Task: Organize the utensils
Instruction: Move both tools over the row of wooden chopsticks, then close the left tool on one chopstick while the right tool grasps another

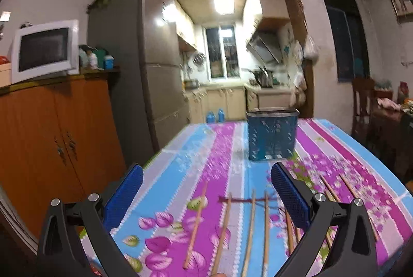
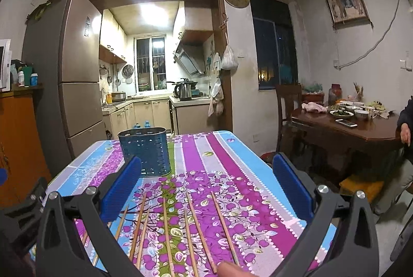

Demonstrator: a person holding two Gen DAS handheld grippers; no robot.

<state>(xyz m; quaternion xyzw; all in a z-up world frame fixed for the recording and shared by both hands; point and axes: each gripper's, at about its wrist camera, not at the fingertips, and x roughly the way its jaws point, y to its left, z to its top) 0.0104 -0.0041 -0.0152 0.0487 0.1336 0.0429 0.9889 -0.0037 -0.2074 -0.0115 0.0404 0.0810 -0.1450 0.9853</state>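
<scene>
Several wooden chopsticks (image 1: 224,228) lie loose on the floral tablecloth (image 1: 180,168), pointing away from me; in the right wrist view they (image 2: 165,230) fan out between the fingers. A blue perforated utensil holder (image 1: 271,135) stands upright farther back on the table; it also shows in the right wrist view (image 2: 145,150), at the left. My left gripper (image 1: 206,189) is open and empty above the near chopsticks. My right gripper (image 2: 206,184) is open and empty above the right group. A fingertip (image 2: 229,269) shows at the bottom edge.
An orange cabinet (image 1: 59,132) with a microwave (image 1: 44,50) and a grey fridge (image 1: 144,65) stand left of the table. A dark dining table (image 2: 346,130) with dishes, a chair and a seated person are at the right. The kitchen lies behind.
</scene>
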